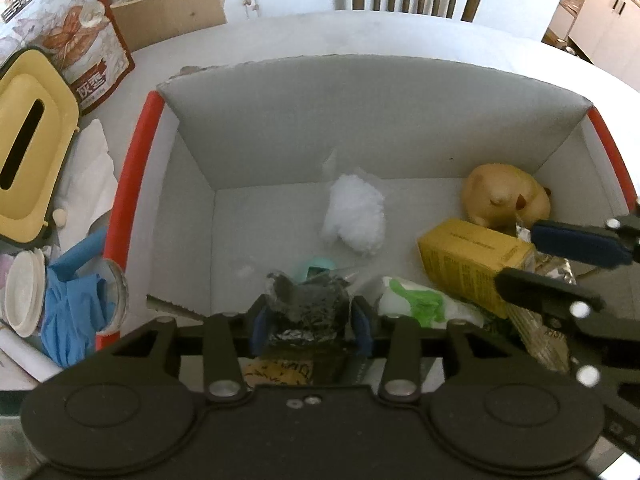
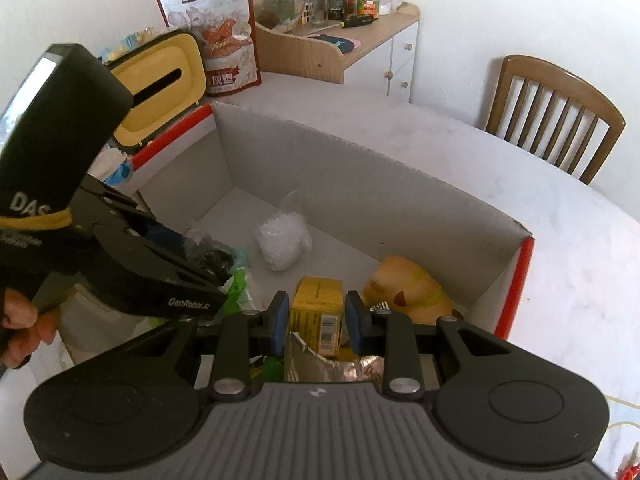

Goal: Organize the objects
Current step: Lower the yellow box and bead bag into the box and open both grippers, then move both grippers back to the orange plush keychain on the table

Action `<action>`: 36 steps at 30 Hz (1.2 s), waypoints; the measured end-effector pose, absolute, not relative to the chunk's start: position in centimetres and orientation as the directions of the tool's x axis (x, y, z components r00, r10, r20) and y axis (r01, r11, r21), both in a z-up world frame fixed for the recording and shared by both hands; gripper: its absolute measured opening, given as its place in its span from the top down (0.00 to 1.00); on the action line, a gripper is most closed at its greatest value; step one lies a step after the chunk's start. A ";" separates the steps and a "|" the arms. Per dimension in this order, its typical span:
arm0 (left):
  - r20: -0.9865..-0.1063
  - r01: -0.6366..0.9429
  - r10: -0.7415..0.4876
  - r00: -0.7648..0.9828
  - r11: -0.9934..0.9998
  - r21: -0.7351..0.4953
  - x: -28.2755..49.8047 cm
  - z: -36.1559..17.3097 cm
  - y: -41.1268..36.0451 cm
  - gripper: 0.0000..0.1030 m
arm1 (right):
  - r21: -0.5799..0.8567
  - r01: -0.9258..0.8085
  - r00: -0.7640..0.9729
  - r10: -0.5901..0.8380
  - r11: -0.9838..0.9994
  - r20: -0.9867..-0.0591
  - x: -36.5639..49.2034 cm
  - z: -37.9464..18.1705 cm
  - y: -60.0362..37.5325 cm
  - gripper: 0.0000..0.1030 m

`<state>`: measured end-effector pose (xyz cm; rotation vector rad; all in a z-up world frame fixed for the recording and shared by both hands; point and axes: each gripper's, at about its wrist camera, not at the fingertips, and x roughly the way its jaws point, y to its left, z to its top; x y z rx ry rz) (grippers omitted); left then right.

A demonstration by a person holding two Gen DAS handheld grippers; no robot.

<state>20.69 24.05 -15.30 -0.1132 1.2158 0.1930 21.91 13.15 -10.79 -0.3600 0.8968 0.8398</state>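
Note:
A white cardboard box [image 1: 384,128] with red edges stands open on the table. Low over its near side, my left gripper [image 1: 310,326] is shut on a dark crinkled foil packet [image 1: 306,304]; the same gripper [image 2: 208,268] shows at the left of the right wrist view. Over the box's right part, my right gripper [image 2: 317,322] has its blue pads [image 2: 280,320] against the sides of a yellow carton [image 2: 318,308] and is shut on it. This gripper [image 1: 532,260] straddles the carton's end [image 1: 468,260]. In the box lie a white fluffy bag [image 1: 354,216], a tan toy [image 1: 506,196] and a green-and-white packet [image 1: 416,304].
A silver foil bag [image 2: 320,360] lies under the right gripper. Left of the box are a yellow tissue holder [image 1: 28,152], a red snack bag [image 1: 80,44], white tissue [image 1: 88,168] and a blue glove [image 1: 68,312]. A wooden chair [image 2: 556,116] and a shelf [image 2: 340,40] stand behind the table.

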 end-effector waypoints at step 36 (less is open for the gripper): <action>-0.791 -0.157 0.031 0.612 0.984 -0.083 14.8 -6.1 16.4 0.17 | 0.193 -0.744 0.401 0.659 0.640 -0.636 17.4 -2.5 -1.1 0.32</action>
